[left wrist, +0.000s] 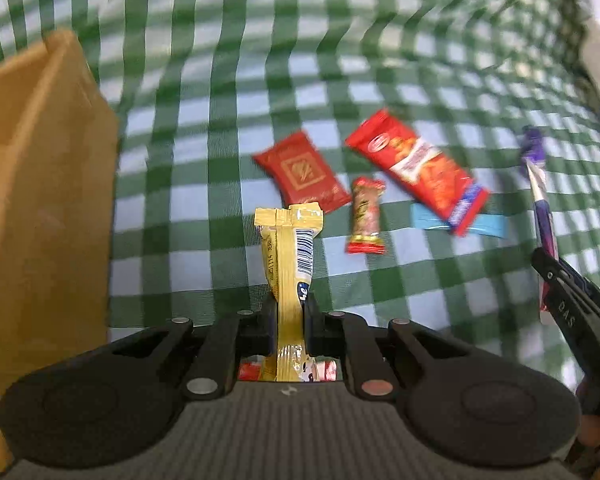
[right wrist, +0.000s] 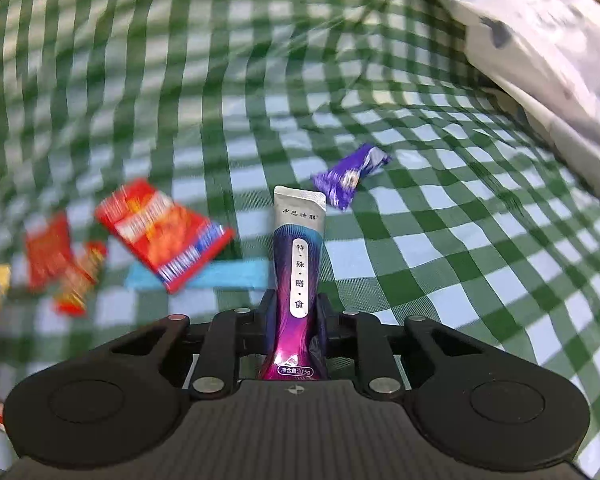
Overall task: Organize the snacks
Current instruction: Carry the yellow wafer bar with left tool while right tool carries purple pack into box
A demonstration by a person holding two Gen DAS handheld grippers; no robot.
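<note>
Left hand-held gripper (left wrist: 290, 312): clamped on a yellow foil stick sachet (left wrist: 290, 248), sachet upright between the pads, barcode and partly legible printed digits on the side facing the camera. No earlier view given, so only the clamped state noted.

Right hand-held gripper (right wrist: 294, 312): clamped on a slim purple-magenta stick sachet with silver top (right wrist: 298, 252). White strip down its front printed "特·殊·膳·食"; small Chinese characters on the silver top too fine to read with certainty; "15g" at the bottom edge.

Landmark: long red snack wrapper with orange picture and blue-white end (left wrist: 416, 176), lying flat on the green-and-white checked cloth (left wrist: 220, 140) over the tabletop. Logo on it blurred, not readable.
- Light-blue flat wrapper (left wrist: 488, 226): partly under the long red wrapper's blue-white end.
- Small red-and-gold candy roll (left wrist: 366, 216): just beside the long red wrapper, on its left in the left wrist view; lettering blurred.
- Dark red square packet with gold square emblem (left wrist: 304, 174): left of the long red wrapper, apart from it; its near corner hidden behind the yellow sachet.
- Purple twisted candy wrapper (right wrist: 350, 176): well right of the long red wrapper, beyond the purple sachet's tip in the right wrist view.
- Tan cardboard box (left wrist: 40, 200): far left of the long red wrapper, standing at the frame edge.
- White patterned fabric (right wrist: 540, 40): far right, at the cloth's edge.
</note>
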